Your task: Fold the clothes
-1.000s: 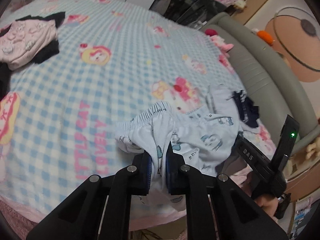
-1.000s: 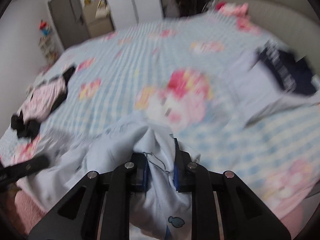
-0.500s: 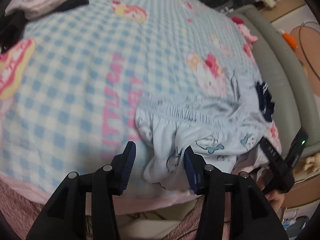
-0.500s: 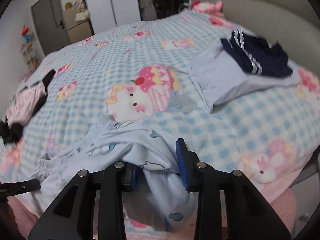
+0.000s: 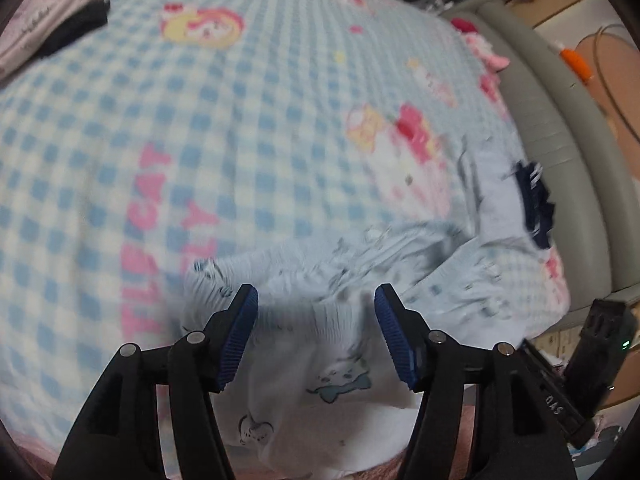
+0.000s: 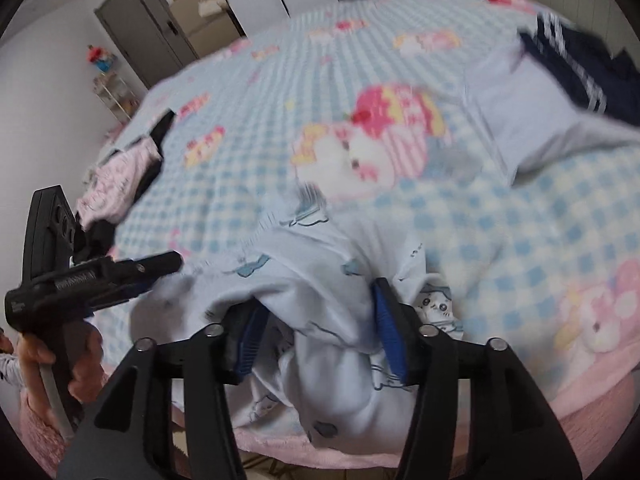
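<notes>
Blue-checked bed carries one light, limp pale-blue printed garment bunched at its near edge, between the spread fingers of the left gripper and right gripper, neither pinching it; its gathered waistband looks the surest hold.
</notes>
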Action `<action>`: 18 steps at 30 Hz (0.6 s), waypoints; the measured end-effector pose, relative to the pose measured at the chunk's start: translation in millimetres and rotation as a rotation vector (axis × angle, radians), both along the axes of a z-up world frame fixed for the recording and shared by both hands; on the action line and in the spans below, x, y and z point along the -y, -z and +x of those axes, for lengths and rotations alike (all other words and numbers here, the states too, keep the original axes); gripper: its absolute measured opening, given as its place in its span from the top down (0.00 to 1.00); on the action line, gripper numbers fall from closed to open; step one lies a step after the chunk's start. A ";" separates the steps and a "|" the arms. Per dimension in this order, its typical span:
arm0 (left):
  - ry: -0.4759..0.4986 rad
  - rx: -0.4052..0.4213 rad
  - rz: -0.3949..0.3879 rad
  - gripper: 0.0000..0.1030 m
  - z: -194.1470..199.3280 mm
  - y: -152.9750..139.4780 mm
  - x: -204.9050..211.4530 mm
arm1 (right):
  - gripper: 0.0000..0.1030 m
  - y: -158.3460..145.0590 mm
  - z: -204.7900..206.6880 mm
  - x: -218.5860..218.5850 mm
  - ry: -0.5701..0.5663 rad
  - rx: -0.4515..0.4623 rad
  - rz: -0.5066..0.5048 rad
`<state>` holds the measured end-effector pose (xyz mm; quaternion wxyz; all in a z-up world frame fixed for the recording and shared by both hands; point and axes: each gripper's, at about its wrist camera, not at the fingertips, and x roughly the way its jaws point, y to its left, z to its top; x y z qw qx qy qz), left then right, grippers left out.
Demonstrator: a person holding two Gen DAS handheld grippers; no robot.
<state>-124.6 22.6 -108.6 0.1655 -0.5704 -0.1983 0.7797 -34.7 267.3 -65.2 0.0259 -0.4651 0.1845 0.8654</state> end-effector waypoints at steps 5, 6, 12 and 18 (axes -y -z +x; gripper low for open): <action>0.034 0.012 -0.059 0.78 27.1 19.5 -7.4 | 0.39 30.1 -0.1 2.6 -0.027 0.089 0.055; 0.033 0.004 -0.063 0.83 31.5 19.4 -6.0 | 0.43 31.0 1.2 0.2 -0.018 0.079 0.038; -0.034 -0.086 -0.056 0.89 23.5 -12.2 14.0 | 0.77 11.2 -8.1 -11.3 0.012 0.004 -0.005; -0.072 -0.369 -0.045 0.90 8.0 -127.5 28.3 | 0.82 -86.0 -39.2 -5.6 -0.020 -0.225 0.058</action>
